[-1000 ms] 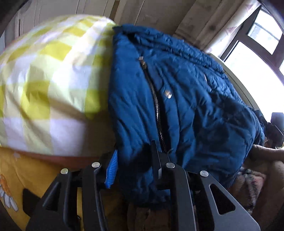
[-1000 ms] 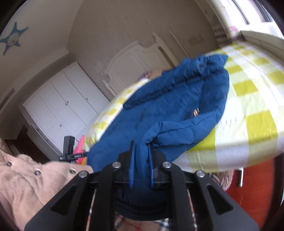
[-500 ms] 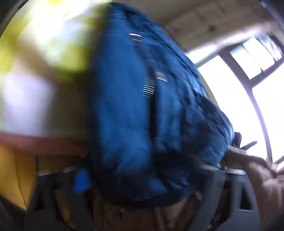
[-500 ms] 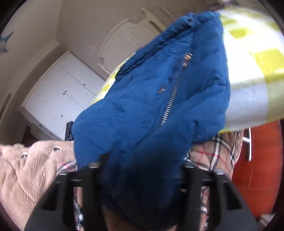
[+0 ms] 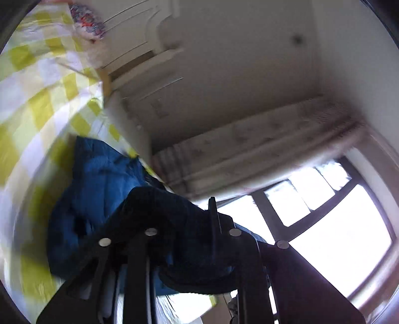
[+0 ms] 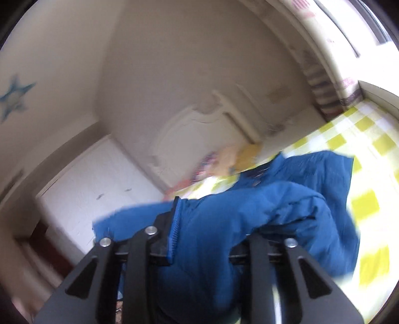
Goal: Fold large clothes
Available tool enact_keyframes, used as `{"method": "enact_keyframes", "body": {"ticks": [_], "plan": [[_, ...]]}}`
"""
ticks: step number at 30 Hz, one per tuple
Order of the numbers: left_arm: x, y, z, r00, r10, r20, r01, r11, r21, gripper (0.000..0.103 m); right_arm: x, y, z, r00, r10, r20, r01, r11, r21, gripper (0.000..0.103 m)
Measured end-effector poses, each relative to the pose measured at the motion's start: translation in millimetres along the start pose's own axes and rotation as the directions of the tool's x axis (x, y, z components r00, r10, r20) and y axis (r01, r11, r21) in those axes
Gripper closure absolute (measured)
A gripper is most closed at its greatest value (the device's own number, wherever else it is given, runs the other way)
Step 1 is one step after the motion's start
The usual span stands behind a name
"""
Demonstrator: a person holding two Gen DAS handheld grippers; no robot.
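A blue quilted jacket (image 5: 99,189) lies bunched on a bed with a yellow-and-white checked cover (image 5: 37,104). In the left wrist view my left gripper (image 5: 184,219) stands wide apart with jacket fabric draped over and between its fingers. In the right wrist view the jacket (image 6: 249,214) fills the gap of my right gripper (image 6: 214,224), whose fingers also stand apart, the fabric bulging over them. Both views are tilted up and blurred. The fingertips are partly hidden by cloth.
A white headboard (image 6: 199,139) and white wardrobe doors (image 6: 94,189) stand behind the bed. A curtain (image 5: 249,149) and a bright window (image 5: 336,224) are on the window side. A pillow (image 5: 87,22) lies at the bed's head.
Both grippers have swung upward and forward with the jacket, from the bed's foot toward its head. Their jaws, shut on the hem a second ago, now stand apart with cloth across them.
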State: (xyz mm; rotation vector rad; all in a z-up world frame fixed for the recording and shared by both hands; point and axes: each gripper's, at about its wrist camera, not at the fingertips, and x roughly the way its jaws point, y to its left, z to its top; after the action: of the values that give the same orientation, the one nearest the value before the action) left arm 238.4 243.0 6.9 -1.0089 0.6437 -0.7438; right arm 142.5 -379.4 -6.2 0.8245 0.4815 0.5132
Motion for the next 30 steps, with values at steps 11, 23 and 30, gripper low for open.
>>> {"method": "enact_keyframes", "body": {"ticks": [11, 23, 30], "plan": [[34.2, 20.3, 122.6, 0.981, 0.181, 0.072, -0.18, 0.983, -0.017, 0.004, 5.9, -77.3, 93.4, 0.974, -0.175, 0.146, 0.17, 0.984, 0.046, 0.013], [160.6, 119.3, 88.1, 0.862, 0.414, -0.291, -0.387, 0.91, 0.149, 0.028, 165.3, -123.5, 88.5, 0.799, -0.528, -0.289, 0.446, 0.842, -0.304, 0.023], [172.4, 53.8, 82.3, 0.861, 0.496, -0.113, -0.405, 0.803, 0.438, 0.093, 133.8, -58.6, 77.8, 0.866, -0.495, -0.071, 0.405, 0.779, -0.479, 0.095]]}}
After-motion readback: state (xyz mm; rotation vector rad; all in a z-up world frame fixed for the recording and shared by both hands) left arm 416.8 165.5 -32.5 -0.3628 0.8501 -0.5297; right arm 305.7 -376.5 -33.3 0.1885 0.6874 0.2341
